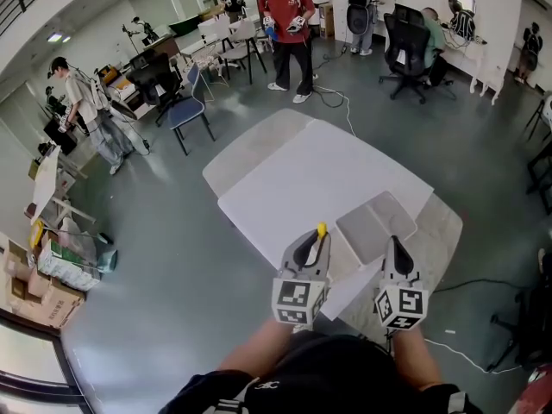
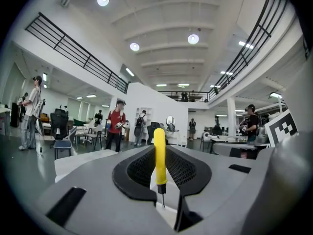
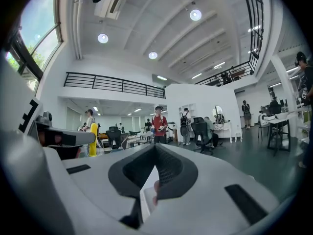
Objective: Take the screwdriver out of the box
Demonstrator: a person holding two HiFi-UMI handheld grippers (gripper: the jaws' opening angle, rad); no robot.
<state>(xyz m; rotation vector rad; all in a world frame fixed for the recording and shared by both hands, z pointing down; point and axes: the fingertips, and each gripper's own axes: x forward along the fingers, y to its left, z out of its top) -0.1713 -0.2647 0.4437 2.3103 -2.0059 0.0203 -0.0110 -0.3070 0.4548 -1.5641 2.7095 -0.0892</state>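
Note:
A screwdriver (image 1: pixel 322 230) with a yellow handle stands upright between the jaws of my left gripper (image 1: pixel 316 236), which is shut on it. In the left gripper view the handle (image 2: pixel 159 153) rises above the black pads (image 2: pixel 134 173) and the thin metal shaft points down. The left gripper (image 2: pixel 160 155) is held level over the near edge of the white table (image 1: pixel 293 188). A flat grey box (image 1: pixel 375 222) lies on the table just right of it. My right gripper (image 1: pixel 394 244) hovers at the box's near edge; its jaw tips (image 3: pixel 156 148) meet, with nothing clearly held.
Several people stand or sit around the hall, one in a red shirt (image 1: pixel 289 24) beyond the table. A blue chair (image 1: pixel 190 110) and office chairs stand at the back. Cardboard boxes (image 1: pixel 34 291) are piled at the left. A cable (image 1: pixel 332 97) runs across the grey floor.

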